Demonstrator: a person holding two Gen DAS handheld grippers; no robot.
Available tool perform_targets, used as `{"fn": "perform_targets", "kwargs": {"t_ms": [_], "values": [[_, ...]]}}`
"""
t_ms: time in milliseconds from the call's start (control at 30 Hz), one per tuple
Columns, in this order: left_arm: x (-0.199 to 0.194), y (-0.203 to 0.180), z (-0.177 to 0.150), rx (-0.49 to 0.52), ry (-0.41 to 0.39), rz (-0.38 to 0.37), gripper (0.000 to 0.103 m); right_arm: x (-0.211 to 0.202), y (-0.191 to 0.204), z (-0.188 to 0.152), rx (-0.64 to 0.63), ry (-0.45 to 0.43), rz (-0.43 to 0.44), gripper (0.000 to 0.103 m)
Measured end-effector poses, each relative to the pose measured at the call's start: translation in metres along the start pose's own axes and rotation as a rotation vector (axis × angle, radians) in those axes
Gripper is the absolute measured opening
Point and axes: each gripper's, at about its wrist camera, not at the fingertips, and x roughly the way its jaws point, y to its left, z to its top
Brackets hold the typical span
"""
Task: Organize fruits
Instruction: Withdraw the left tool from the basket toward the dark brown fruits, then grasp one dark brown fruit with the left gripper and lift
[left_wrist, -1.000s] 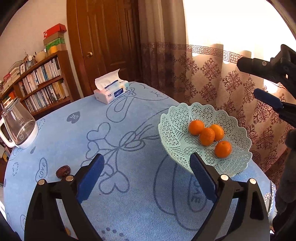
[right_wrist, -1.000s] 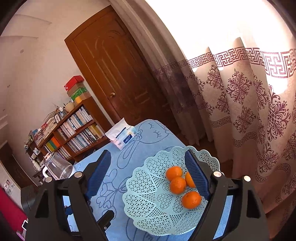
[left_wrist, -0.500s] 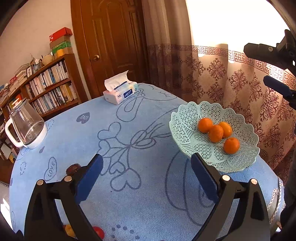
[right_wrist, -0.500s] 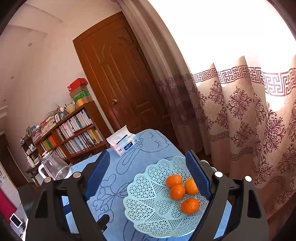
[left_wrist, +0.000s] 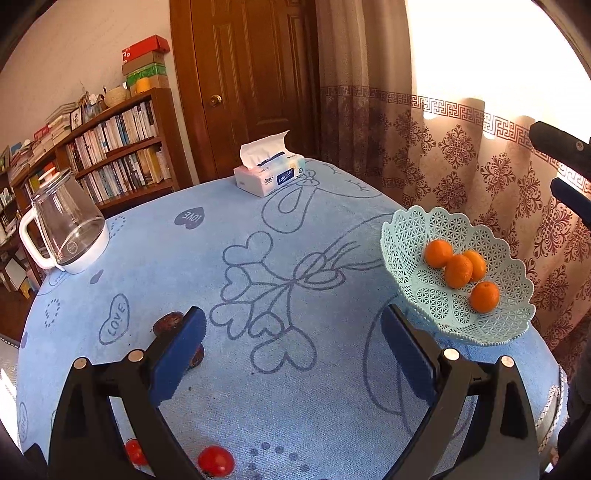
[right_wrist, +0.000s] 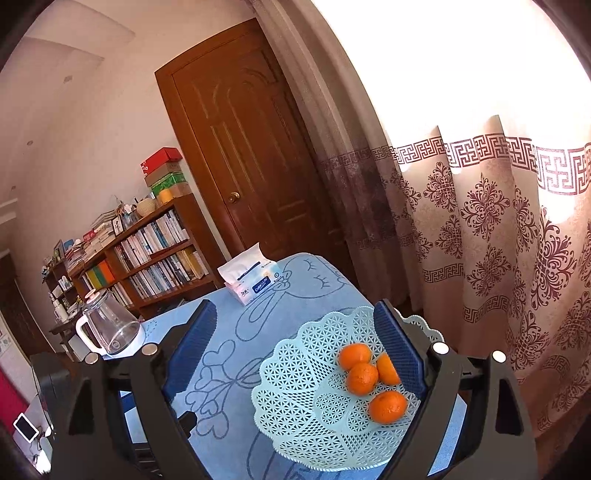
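Two hand-held grippers hover over a round table covered in a blue heart-patterned cloth (left_wrist: 295, 387), with fruit laid out below.

Left wrist view: the left gripper (left_wrist: 293, 339) is spread wide and empty; four oranges (left_wrist: 458, 271) sit in a pale green lattice plastic basket (left_wrist: 417, 236) at right, red tomatoes (left_wrist: 216, 460) near the bottom edge.
Right wrist view: the right gripper (right_wrist: 291, 332) is spread and empty above that basket.

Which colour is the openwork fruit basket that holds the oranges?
Pale mint green basket; clearest in the left wrist view.

place: home living room | cues: bookshelf (left_wrist: 110, 147), wooden door (right_wrist: 251, 147), patterned curtains (right_wrist: 480, 221), tissue box (left_wrist: 269, 177)
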Motion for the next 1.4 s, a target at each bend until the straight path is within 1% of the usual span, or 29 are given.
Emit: {"fn": "perform_targets", "kwargs": {"t_ms": [133, 467, 700, 800, 933, 1033, 1200, 1400], "values": [[0.003, 0.022, 0.002, -0.061, 0.020, 0.008, 0.095, 0.001, 0.002, -0.001, -0.005, 0.005, 0.003, 0.088], [0.014, 0.086, 0.014, -0.243, 0.096, -0.040, 0.095, 0.006, 0.009, -0.007, -0.026, 0.026, 0.013, 0.088], [0.026, 0.122, 0.014, -0.340, 0.133, -0.014, 0.095, 0.008, 0.015, -0.012, -0.038, 0.037, 0.021, 0.088], [0.034, 0.130, 0.012, -0.355, 0.146, -0.003, 0.095, 0.009, 0.021, -0.017, -0.054, 0.047, 0.028, 0.088], [0.049, 0.134, 0.011, -0.343, 0.171, 0.012, 0.095, 0.014, 0.031, -0.025, -0.084, 0.069, 0.045, 0.088], [0.061, 0.138, 0.009, -0.342, 0.202, 0.012, 0.089, 0.018, 0.037, -0.031, -0.103, 0.088, 0.058, 0.088], [0.077, 0.141, 0.006, -0.347, 0.242, 0.009, 0.085, 0.023, 0.043, -0.039, -0.118, 0.113, 0.067, 0.088], [0.101, 0.147, 0.001, -0.379, 0.301, 0.008, 0.076, 0.026, 0.048, -0.045, -0.127, 0.131, 0.076, 0.088]]}}
